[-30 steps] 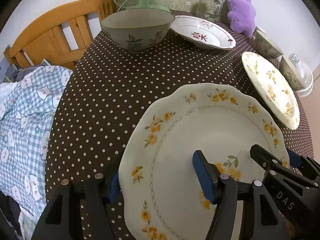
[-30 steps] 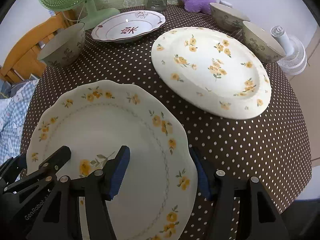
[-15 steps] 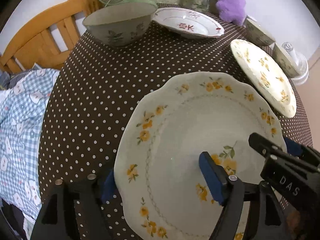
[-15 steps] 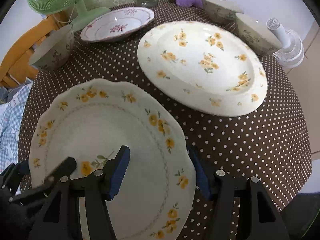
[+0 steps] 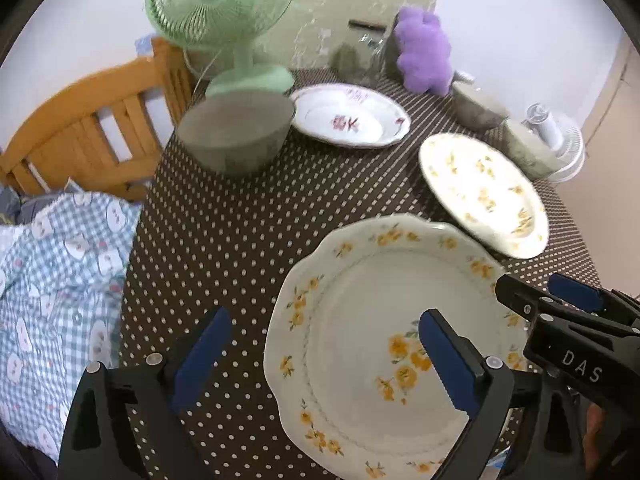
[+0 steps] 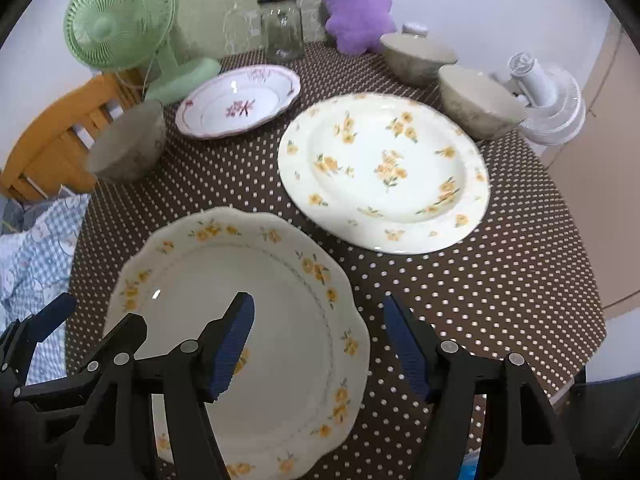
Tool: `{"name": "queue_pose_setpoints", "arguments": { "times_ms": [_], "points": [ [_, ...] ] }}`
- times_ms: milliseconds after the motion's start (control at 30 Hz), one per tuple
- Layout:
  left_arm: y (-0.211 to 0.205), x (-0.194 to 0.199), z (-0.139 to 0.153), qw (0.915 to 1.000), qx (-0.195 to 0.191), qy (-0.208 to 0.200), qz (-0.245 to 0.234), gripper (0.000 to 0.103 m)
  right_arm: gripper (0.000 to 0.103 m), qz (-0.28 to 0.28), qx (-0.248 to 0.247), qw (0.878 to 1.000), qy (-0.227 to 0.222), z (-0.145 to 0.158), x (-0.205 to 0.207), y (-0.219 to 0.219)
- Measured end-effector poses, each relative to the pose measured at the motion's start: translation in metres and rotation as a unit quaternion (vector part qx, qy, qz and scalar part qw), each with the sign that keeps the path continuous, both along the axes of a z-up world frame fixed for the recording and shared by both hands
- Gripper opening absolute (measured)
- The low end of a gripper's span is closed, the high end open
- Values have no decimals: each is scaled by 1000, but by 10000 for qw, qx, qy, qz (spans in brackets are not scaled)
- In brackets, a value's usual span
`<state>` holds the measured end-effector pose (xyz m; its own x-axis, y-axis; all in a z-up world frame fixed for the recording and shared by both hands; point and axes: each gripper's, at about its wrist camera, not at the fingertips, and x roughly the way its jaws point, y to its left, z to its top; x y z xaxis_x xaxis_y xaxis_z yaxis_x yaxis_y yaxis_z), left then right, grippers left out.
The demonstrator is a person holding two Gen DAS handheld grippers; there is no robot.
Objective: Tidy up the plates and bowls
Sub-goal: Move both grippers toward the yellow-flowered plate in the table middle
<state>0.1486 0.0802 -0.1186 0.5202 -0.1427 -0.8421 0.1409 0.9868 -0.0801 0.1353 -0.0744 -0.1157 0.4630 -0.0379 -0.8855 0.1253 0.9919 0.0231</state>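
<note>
Plates and bowls sit on a round table with a brown dotted cloth [image 6: 500,280]. Nearest is the wavy plate [image 6: 280,300] with small yellow flowers on its rim. The left gripper [image 5: 324,360] is spread wide, with one blue finger over the cloth and the other over the plate. The right gripper [image 6: 318,344] is spread wide too, with one finger over the plate and the other past its edge. Neither one pinches the plate. I cannot tell if the plate rests on the cloth or is a little off it.

Just past it is the big yellow flower plate [image 6: 384,172], flat on the cloth. Two gray bowls [image 6: 478,104] stand near its far right side. One more gray bowl [image 6: 128,148] stands on the left. The pink flower plate [image 6: 240,100] is behind, between them.

Far back are a green fan [image 6: 120,32], a glass jar [image 6: 282,28] and a purple soft toy [image 6: 356,8]. A white fan [image 6: 548,96] stands off the right edge. A wooden chair [image 5: 80,132] and checked cloth [image 5: 56,280] are on the left.
</note>
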Motion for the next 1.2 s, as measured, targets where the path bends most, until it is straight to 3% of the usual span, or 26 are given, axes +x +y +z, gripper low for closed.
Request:
{"name": "queue_pose_setpoints", "arguments": {
  "times_ms": [100, 267, 567, 800, 1200],
  "points": [
    [-2, -6, 14, 9999, 25, -110, -14, 98, 72, -66, -10, 9998, -179, 16, -10, 1],
    [0, -13, 34, 9995, -6, -320, 56, 99, 82, -156, -15, 9985, -519, 40, -21, -3],
    [-20, -16, 54, 9983, -23, -564, 176, 100, 82, -89, -156, 9956, -923, 68, -23, -25],
    [-50, -8, 65, 9979, -93, -564, 301, 99, 82, -56, -45, 9953, -964, 80, -14, -61],
    [-102, 12, 72, 9953, 113, -660, 701, 98, 82, 53, 270, 9941, -1046, 82, 10, -118]
  ]
}}
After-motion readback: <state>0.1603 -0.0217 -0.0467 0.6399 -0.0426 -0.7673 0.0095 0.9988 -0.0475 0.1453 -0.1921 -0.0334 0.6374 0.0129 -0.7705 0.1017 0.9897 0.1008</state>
